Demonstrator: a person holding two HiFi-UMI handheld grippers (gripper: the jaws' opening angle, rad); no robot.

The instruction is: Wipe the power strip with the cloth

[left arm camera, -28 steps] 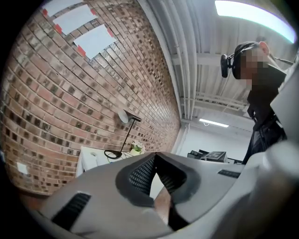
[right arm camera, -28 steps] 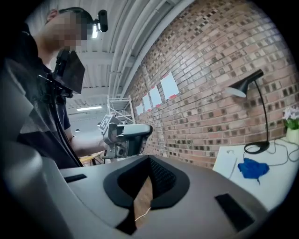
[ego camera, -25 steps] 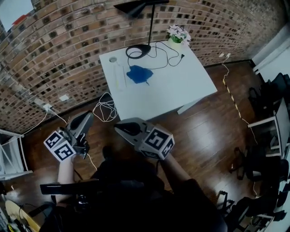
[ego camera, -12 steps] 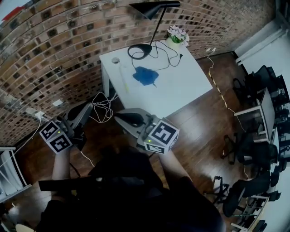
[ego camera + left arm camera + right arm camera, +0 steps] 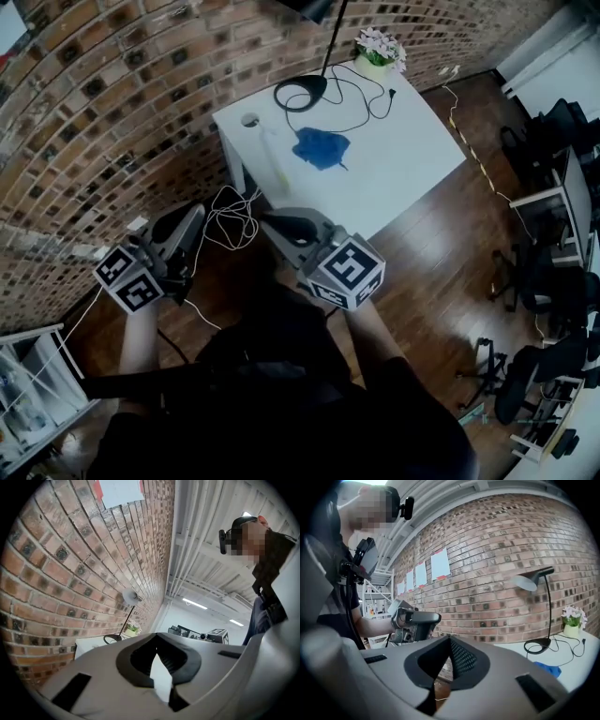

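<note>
Power strip [image 5: 274,161] along table's [image 5: 412,155] left edge, cloth [image 5: 321,148] mid-table | step: approach | left gripper [image 5: 190,217], right gripper [image 5: 274,224] closed, empty | next: open jaws over cloth

The person is wearing a dark short-sleeved top [image 5: 281,375], and a small black camera [image 5: 408,507] is sitting on a band at the head. The left claw [image 5: 190,217] and the right claw [image 5: 274,225] are each showing a smooth grey shell with black padding lining the tips. A white cube [image 5: 349,272] printed with black square markers is riding on the right one, and a matching cube [image 5: 127,279] on the left.
</note>
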